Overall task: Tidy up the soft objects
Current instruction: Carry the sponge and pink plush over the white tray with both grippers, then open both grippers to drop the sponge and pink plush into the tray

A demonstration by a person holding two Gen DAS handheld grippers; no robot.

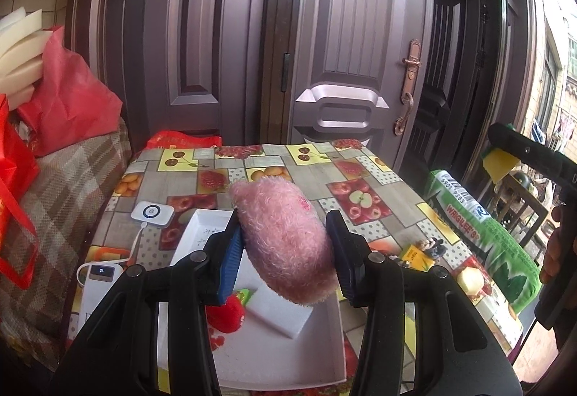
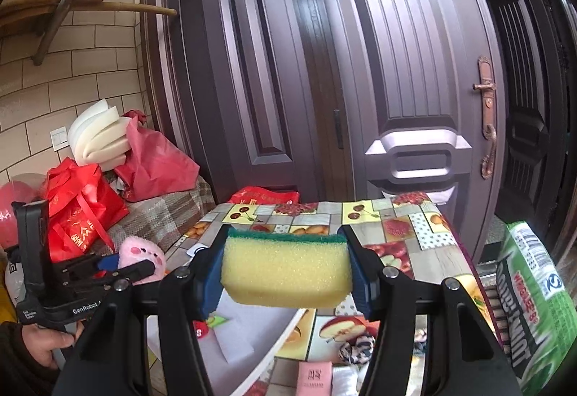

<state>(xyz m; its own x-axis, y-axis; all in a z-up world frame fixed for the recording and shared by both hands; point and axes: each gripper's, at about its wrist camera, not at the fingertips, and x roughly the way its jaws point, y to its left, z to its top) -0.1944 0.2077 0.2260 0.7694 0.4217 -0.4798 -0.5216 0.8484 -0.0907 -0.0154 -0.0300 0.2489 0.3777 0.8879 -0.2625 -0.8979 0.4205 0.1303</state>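
Two-handed carry above the sorting tray. We see the left gripper (image 1: 285,252) closed on a pink plush toy (image 1: 285,237), its blue pads (image 1: 230,259) pressed into the pile on either side; the toy hangs over the white tray (image 1: 288,360), which already holds a red plush strawberry (image 1: 227,313) and a white foam block (image 1: 281,313). The right gripper (image 2: 286,273) is closed about half-way on a yellow sponge (image 2: 285,273) with a green scouring layer on top, held across its short ends above the fruit-print tablecloth (image 2: 414,244) and the near tray edge. We judge both items light, compressible and non-slip: the plush yields and bulges past the pads, so we would grip it across its thick middle; the sponge holds its shape at the ends, and there we would keep the pads. Neither is fragile. A green soft package (image 2: 533,302) leans at the table's right edge.
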